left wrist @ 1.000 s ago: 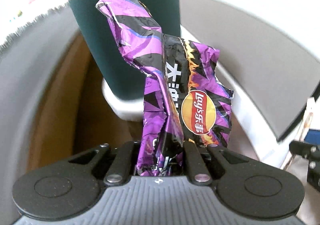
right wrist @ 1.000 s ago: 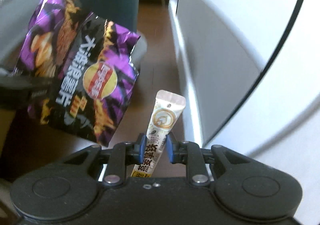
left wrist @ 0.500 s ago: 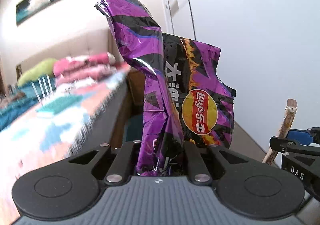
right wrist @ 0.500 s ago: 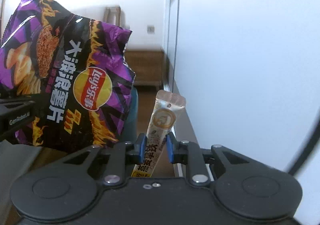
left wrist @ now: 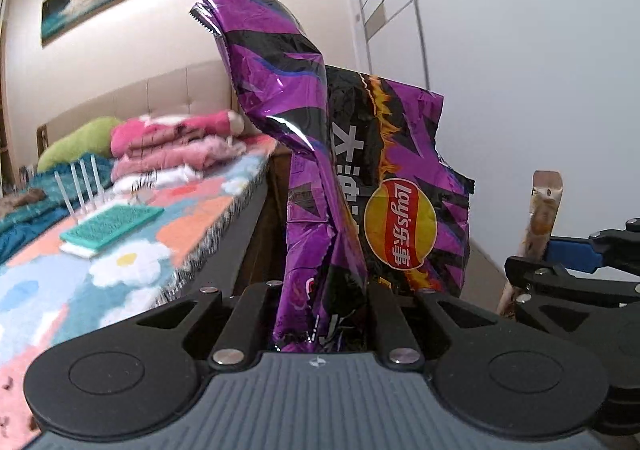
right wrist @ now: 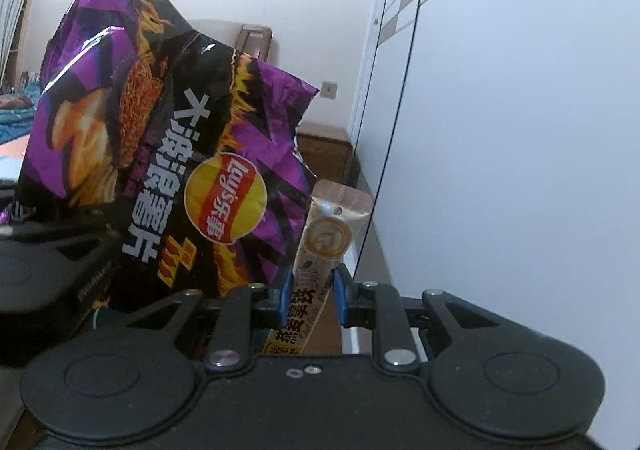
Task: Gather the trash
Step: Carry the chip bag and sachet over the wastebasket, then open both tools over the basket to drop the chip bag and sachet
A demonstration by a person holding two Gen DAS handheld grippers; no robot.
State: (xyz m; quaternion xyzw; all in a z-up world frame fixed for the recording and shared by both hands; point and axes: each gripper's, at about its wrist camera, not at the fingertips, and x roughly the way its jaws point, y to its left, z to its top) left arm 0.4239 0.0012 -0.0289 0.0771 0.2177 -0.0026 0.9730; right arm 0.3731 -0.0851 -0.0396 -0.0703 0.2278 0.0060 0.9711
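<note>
I have lifted both claws away from the bin, now out of view. My left claw (left wrist: 320, 324) still grips the chip bag (left wrist: 360, 190), my right claw (right wrist: 311, 290) the coffee stick (right wrist: 320, 262); neither is dropped yet.

Our left gripper (left wrist: 320, 324): matte black linkage arms, silver pivot screws, round black discs at lower left and right, grey ribbed housing along the bottom. Our right gripper (right wrist: 310, 294): all-black body, same discs, blue finger pads (right wrist: 285, 292).

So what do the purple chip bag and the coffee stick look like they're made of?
Lay's chip bag: glossy metallised plastic film, judging by its sharp creases and bright glints. Oat latte sachet: smooth laminated film, probably plastic, with a flat sealed top and softer sheen.
</note>
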